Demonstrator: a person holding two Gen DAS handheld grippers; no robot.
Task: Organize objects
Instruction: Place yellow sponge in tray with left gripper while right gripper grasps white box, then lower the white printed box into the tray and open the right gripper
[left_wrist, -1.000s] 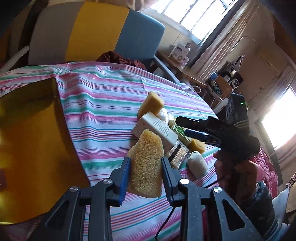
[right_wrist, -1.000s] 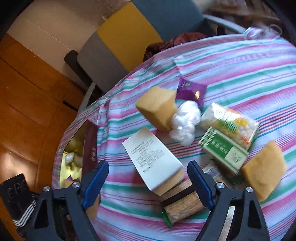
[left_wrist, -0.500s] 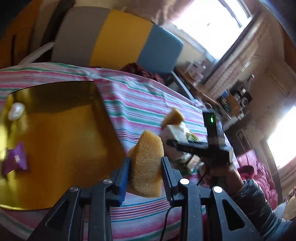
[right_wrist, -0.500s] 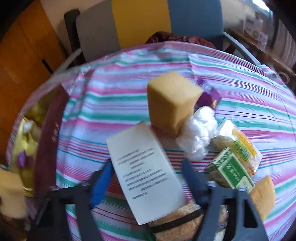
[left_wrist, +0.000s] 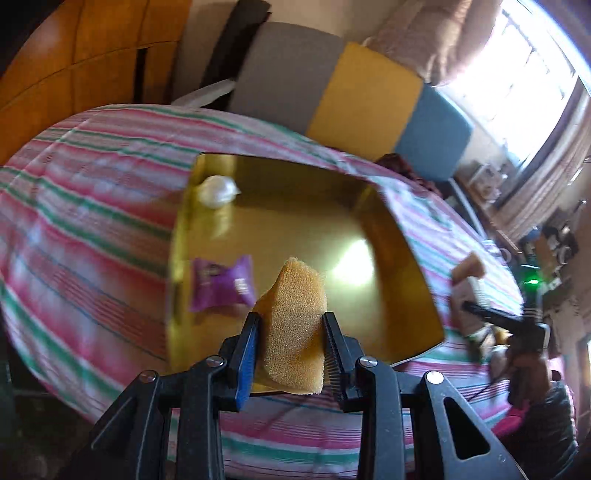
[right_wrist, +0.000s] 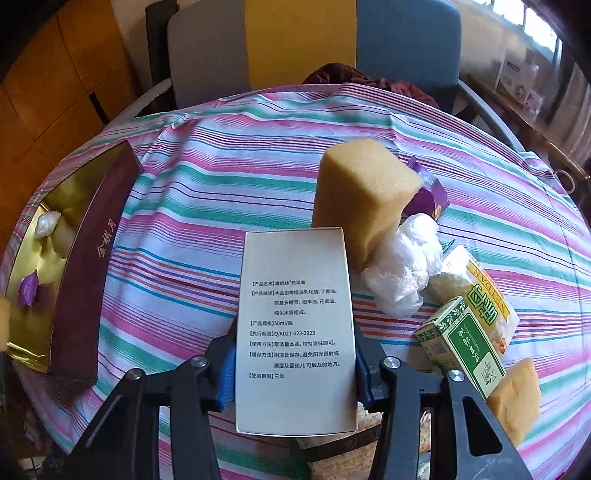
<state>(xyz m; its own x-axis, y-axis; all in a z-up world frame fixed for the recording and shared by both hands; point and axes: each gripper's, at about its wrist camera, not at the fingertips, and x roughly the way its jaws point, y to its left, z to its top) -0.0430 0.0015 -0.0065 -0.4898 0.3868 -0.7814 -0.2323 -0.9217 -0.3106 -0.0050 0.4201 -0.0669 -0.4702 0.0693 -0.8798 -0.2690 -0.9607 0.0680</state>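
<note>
Striped pink, green and white cloth covers the round table, with a grey, yellow and blue chair back behind it at twelve o'clock. On the cloth sits a gold-lined tray; inside it lie a white wad at ten o'clock and a purple packet at nine. The left gripper is clamped on a yellow sponge, held above the tray's near edge. The right gripper has just been closing and its pads now press the sides of a white printed box. Beyond the box stands a sponge block at one o'clock, with a crumpled plastic bag, a green carton and a yellow snack bag at three.
</note>
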